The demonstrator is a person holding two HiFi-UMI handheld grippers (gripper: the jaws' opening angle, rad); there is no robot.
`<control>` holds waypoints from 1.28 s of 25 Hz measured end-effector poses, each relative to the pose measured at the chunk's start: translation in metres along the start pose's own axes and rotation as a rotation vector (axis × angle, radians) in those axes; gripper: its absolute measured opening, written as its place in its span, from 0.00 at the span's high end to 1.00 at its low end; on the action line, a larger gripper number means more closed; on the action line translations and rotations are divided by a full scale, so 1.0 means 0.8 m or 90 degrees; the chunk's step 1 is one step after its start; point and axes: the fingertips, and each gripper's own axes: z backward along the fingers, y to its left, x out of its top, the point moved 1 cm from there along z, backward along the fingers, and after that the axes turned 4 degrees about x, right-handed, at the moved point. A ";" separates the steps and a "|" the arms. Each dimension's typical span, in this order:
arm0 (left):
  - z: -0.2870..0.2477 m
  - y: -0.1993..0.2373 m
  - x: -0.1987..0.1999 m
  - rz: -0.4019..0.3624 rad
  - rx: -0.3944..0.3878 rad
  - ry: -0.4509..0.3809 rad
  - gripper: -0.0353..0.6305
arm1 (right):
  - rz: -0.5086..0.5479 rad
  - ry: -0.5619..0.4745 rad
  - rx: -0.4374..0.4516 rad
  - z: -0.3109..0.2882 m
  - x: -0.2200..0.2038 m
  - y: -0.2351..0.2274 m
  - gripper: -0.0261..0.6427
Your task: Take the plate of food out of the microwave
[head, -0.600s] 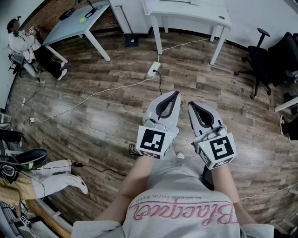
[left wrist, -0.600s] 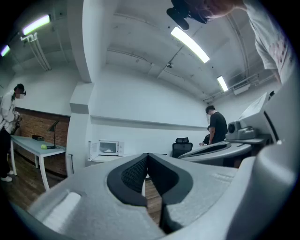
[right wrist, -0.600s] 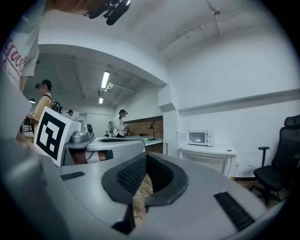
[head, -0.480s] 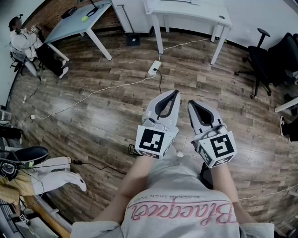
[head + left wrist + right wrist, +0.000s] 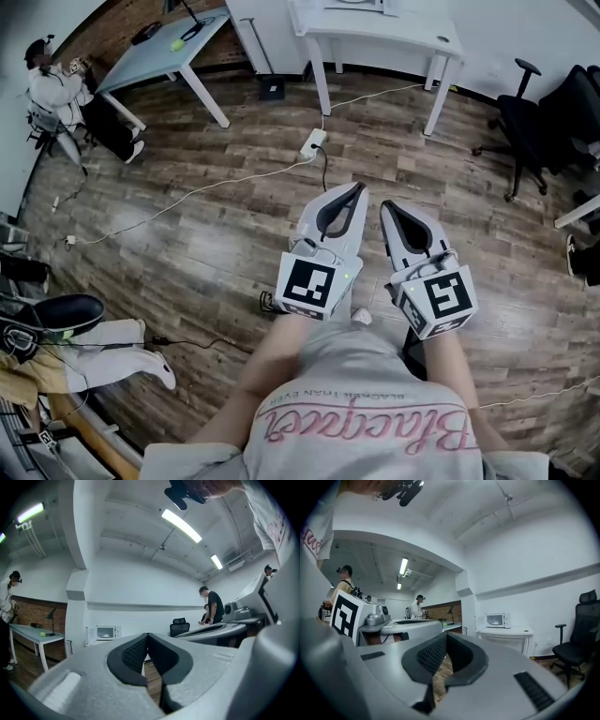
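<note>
In the head view the task is only just getting under way. The person is standing on the wooden floor (image 5: pixel 187 234), well apart from the white desk (image 5: pixel 375 28) that is lying toward 12 o'clock. They are holding the left gripper (image 5: pixel 349 187) and the right gripper (image 5: pixel 389 206) level and side by side in front of the body. Both pairs of fingers are sitting closed, tip against tip, and are carrying nothing. The top edge of this view is cutting off whatever is standing on the desk.

In the left gripper view the fingers are pressing together with nothing between them. The microwave (image 5: pixel 107 633) is showing small and far off toward 9 o'clock of the fingertips. Its door (image 5: pixel 91 636) is hanging open to the side. A pale plate (image 5: pixel 106 635) is sitting inside the cavity, but the food on it is too small to make out.

In the right gripper view the fingers are likewise meeting at the tips and gripping nothing. Here the microwave is standing on the white desk toward 3 o'clock of the fingertips. Its door is open and the pale plate is resting inside.

By my reading, the door is already open, so nothing is blocking the plate. Everything else is waiting to be done: walking up to the desk, opening the fingers, taking hold of the plate and drawing it out.
</note>
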 end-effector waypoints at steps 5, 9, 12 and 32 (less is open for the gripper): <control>-0.017 0.001 -0.001 0.002 -0.002 -0.002 0.94 | 0.011 -0.013 -0.009 -0.002 0.005 -0.015 0.94; -0.034 0.011 0.004 0.015 -0.005 -0.014 0.94 | 0.021 -0.014 -0.026 -0.010 0.013 -0.032 0.94; -0.052 0.021 0.004 0.017 -0.002 -0.018 0.94 | 0.022 -0.013 -0.034 -0.019 0.015 -0.048 0.94; -0.190 0.154 -0.011 0.049 -0.018 -0.051 0.94 | 0.033 0.011 -0.026 -0.192 0.022 -0.132 0.94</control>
